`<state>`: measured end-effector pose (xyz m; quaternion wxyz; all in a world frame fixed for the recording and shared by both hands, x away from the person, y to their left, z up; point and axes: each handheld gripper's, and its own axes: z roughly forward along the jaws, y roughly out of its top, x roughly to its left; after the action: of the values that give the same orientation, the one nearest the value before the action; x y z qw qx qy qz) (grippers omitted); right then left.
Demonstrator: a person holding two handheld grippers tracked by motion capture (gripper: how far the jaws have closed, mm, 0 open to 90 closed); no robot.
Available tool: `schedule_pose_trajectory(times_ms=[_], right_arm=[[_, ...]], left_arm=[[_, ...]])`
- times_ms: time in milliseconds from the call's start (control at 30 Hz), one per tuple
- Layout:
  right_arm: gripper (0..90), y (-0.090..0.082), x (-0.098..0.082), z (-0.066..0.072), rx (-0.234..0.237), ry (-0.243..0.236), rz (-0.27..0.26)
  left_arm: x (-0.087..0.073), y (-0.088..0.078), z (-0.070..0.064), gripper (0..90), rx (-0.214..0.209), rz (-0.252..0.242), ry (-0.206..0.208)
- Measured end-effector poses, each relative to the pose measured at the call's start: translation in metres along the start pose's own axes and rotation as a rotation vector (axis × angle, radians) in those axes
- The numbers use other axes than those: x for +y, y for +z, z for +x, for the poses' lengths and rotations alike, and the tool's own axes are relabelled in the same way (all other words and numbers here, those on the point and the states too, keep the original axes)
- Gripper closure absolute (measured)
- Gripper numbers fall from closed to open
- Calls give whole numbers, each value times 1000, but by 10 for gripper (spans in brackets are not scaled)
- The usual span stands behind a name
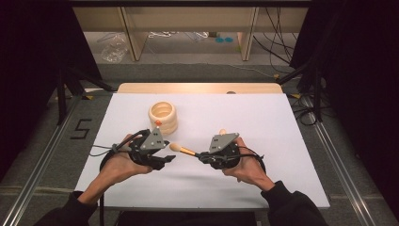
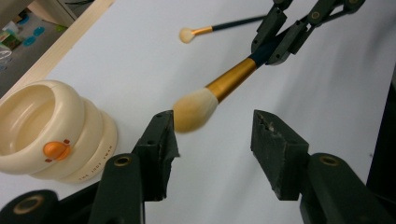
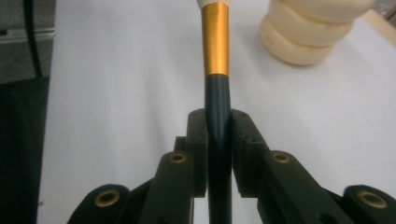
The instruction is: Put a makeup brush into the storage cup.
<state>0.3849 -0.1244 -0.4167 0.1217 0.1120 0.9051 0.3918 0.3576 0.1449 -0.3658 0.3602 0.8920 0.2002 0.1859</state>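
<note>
Now, brush: makeup brush (image 2: 219, 91) up off the surface, clamped by its dark handle in the right tongs (image 3: 218, 122), fluffy head leading.
Long axis: runs level from the right tongs toward the left, bristle tip nearly between the left tongs' (image 2: 212, 140) pads in the left gripper view, just touching or just shy of one pad; I can't say which.
Left tongs: released, jaws apart with no grip on anything.
Right tongs: clenched on the handle just behind the gold collar, pads pressing both sides.
Nearer hand: right hand (image 1: 244, 165) owns it; the left hand (image 1: 117, 162) sits just beside the head.
Holder: cream ringed cup (image 1: 163, 117) stands upright beyond the left tongs, near them, mouth open upward; my read is the brush wants swinging that way, handle tipped to vertical first.
Materials: bristles soft, pale, rounded; collar smooth brushed gold metal; handle slim, glossy, dark; cup glossy, stacked-ring shaped, with an orange duck-bill bump on its side.
Second brush: smaller brush (image 2: 205, 30) lying flat on the white matte surface (image 1: 263, 117), well apart from the cup.
</note>
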Motion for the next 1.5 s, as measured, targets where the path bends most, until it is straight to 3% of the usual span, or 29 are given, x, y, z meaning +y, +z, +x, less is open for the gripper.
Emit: schedule_pose_trajectory(times_ms=[300,500,800,867,1100,1233,1500], right_arm=[[798,-12,1,-7,-75,35,-111],[798,-14,5,-4,-78,29,-172],[798,-16,9,3,-62,19,-227],[798,-16,10,3,-69,12,-234],[798,-15,11,6,-66,9,-247],[798,-16,12,6,-71,7,-258],[798,-16,13,9,-73,3,-281]], left_arm=[[-11,0,4,449,-10,-92,-173],[-13,7,1,443,-31,-134,-228],[-10,11,-2,446,-48,-181,-269],[-9,11,-1,447,-52,-184,-263],[-6,12,-3,450,-61,-211,-290],[-5,10,-1,453,-55,-217,-278],[-3,10,0,462,-69,-244,-313]])
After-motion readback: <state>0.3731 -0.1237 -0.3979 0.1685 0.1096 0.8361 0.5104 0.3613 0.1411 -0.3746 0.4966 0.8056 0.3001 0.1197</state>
